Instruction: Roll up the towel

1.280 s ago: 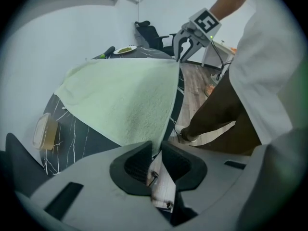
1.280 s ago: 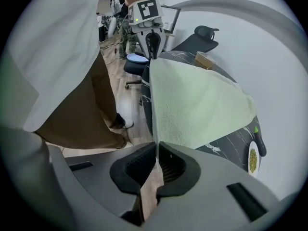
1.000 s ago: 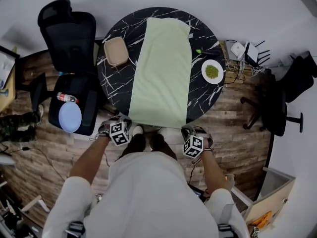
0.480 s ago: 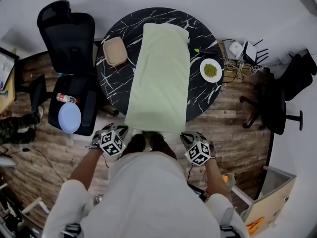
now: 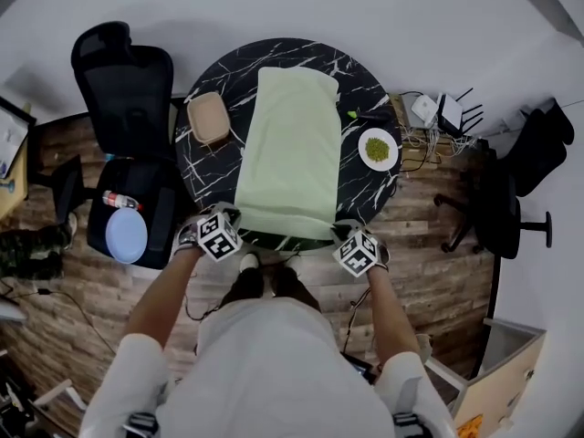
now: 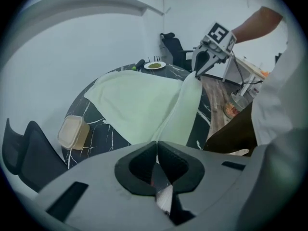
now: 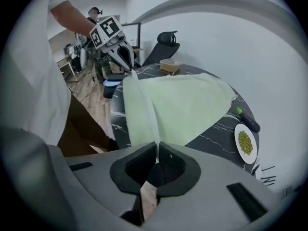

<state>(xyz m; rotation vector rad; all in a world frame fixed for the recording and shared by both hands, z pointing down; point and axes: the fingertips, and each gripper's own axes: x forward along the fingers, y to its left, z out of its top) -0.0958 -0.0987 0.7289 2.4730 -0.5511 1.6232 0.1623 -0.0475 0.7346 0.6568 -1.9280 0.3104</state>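
Observation:
A pale green towel (image 5: 290,153) lies lengthwise across the round black marble table (image 5: 370,199). Its near edge is lifted off the table's rim and stretched between my two grippers. My left gripper (image 5: 231,214) is shut on the near left corner, and my right gripper (image 5: 340,230) is shut on the near right corner. In the left gripper view the towel (image 6: 139,105) runs from my jaws (image 6: 156,146) to the right gripper (image 6: 201,66). The right gripper view shows the towel (image 7: 187,105) pinched in my jaws (image 7: 157,148), with the left gripper (image 7: 126,61) holding the other corner.
A beige lidded box (image 5: 208,117) sits on the table left of the towel. A white plate of green food (image 5: 377,149) and a dark tool (image 5: 363,114) lie to its right. Black office chairs (image 5: 128,80) (image 5: 511,203) flank the table. Cables and routers (image 5: 436,115) lie on the floor.
Both grippers have risen and moved in toward the table with the towel's near corners. The near edge, which hung over the rim, is now lifted and taut between them.

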